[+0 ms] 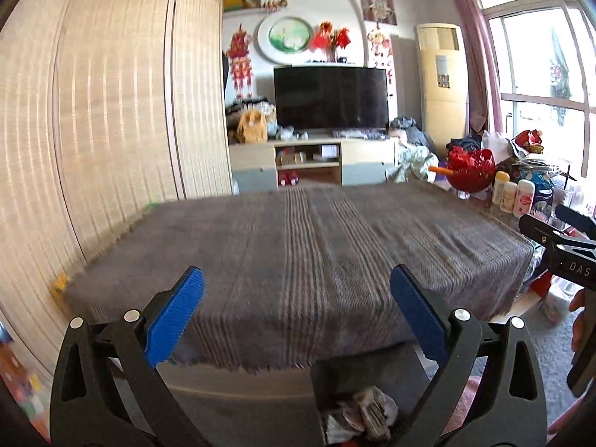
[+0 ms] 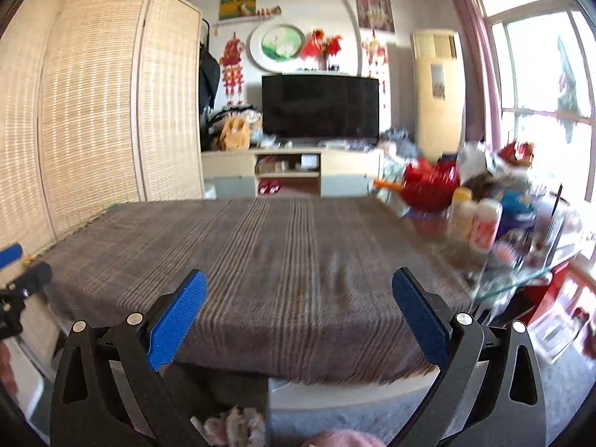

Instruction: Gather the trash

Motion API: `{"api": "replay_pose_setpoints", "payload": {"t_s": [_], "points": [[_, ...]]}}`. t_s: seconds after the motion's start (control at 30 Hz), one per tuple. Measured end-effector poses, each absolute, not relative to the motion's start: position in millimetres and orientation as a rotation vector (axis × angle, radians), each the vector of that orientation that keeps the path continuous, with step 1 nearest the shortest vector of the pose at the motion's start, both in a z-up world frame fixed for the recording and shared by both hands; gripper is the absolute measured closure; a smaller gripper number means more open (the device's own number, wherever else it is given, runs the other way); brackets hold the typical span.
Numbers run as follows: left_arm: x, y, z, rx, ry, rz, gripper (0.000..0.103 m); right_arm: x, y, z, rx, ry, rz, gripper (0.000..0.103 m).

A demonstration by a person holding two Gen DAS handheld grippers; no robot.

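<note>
Crumpled paper trash [image 1: 367, 411] lies in a dark grey bin [image 1: 335, 372] on the floor, just below the table's near edge. My left gripper [image 1: 298, 298] hangs open above the bin with nothing between its blue pads [image 1: 175, 316]. In the right wrist view my right gripper [image 2: 298, 298] is open and empty too, over the near edge of the cloth-covered table [image 2: 290, 246], and the bin [image 2: 219, 383] with pale trash [image 2: 234, 426] sits at the bottom left. Each gripper shows at the edge of the other's view: the right gripper [image 1: 544, 219] and the left gripper [image 2: 22, 264].
A glass side table [image 2: 521, 279] at the right carries bottles [image 1: 512, 193], a red bowl [image 1: 471, 171] and other clutter. A woven folding screen [image 1: 111, 111] stands close on the left. Behind the table are a TV [image 1: 331, 98] on a cabinet and a seated person [image 1: 408, 145].
</note>
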State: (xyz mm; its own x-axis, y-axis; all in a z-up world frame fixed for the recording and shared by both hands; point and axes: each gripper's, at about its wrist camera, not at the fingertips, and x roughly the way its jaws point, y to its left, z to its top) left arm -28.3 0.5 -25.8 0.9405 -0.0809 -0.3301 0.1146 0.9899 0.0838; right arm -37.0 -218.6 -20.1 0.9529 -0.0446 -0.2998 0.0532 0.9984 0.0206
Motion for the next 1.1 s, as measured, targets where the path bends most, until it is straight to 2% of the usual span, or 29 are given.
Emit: {"api": "replay_pose_setpoints", "payload": {"t_s": [0.17, 0.63, 1.1], "points": [[-37.5, 1.6, -0.5, 0.098, 0.249, -0.082, 0.008, -43.0, -219.2, -4.8, 0.046, 0.266, -0.072, 0.003], [-43.9, -5.3, -22.9, 0.093, 0.301, -0.085, 0.008, -60.2, -212.8, -16.4, 0.041, 0.279, -0.129, 0.003], [-49.3, -2.1, -19.4, 0.064, 0.276, -0.091, 0.008, -59.2, -215.8, -19.5, 0.065, 0.283, -0.139, 0.003]]}}
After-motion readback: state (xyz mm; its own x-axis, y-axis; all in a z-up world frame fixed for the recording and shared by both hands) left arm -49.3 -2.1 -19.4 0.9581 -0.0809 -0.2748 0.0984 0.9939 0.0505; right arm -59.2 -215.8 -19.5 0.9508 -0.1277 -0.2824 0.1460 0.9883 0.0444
